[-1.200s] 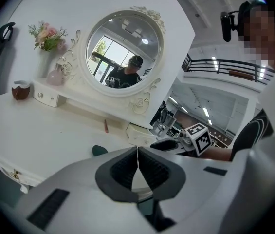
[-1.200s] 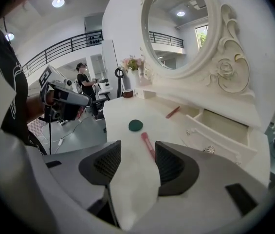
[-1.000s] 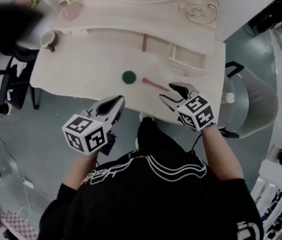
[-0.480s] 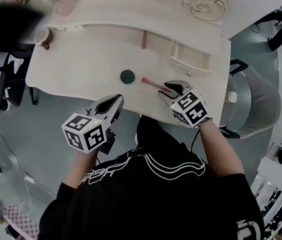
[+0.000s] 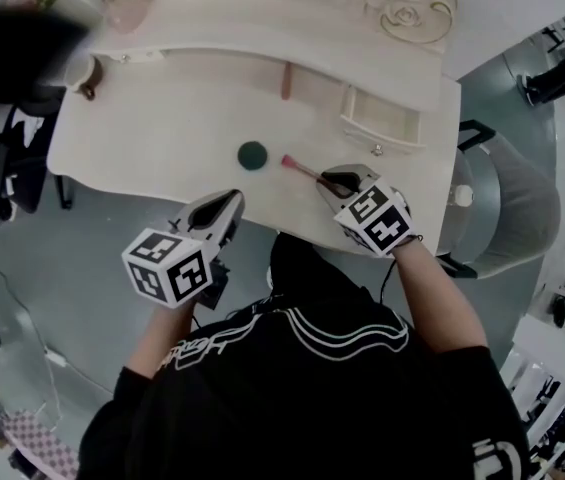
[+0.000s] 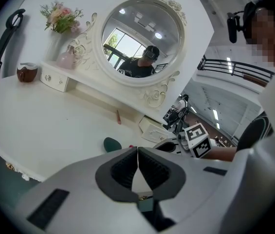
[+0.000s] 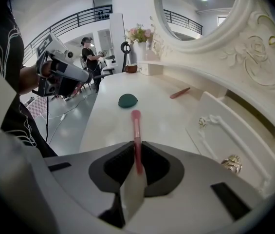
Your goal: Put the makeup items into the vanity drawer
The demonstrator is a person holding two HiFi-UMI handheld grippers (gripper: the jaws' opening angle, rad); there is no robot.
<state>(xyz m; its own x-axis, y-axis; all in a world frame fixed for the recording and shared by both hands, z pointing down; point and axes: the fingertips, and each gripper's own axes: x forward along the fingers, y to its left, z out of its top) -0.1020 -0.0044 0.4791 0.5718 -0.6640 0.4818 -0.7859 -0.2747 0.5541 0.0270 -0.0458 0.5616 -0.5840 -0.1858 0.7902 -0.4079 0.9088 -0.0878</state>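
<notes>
A pink makeup brush point(image 5: 302, 168) lies on the white vanity top point(image 5: 162, 138), and its handle runs between the jaws of my right gripper point(image 5: 340, 180). In the right gripper view the jaws have just been closing and now pinch the brush point(image 7: 136, 126) by its near end. A dark green sponge point(image 5: 252, 154) sits just left of the brush head. A pink stick point(image 5: 286, 81) lies by the vanity's back. The small drawer point(image 5: 382, 118) stands pulled out, right of the stick. My left gripper point(image 5: 230, 203) hovers at the front edge, shut and holding nothing.
A brown cup point(image 5: 80, 76) stands at the table's left end, a flower vase point(image 6: 59, 18) beside the oval mirror point(image 6: 142, 40). A grey chair point(image 5: 507, 208) is right of the table. The drawer front with a gold knob point(image 7: 232, 164) is close on the right.
My right gripper has sunk onto the brush handle and its jaws have closed from wide apart to a pinch on it. The left gripper has dropped slightly.
</notes>
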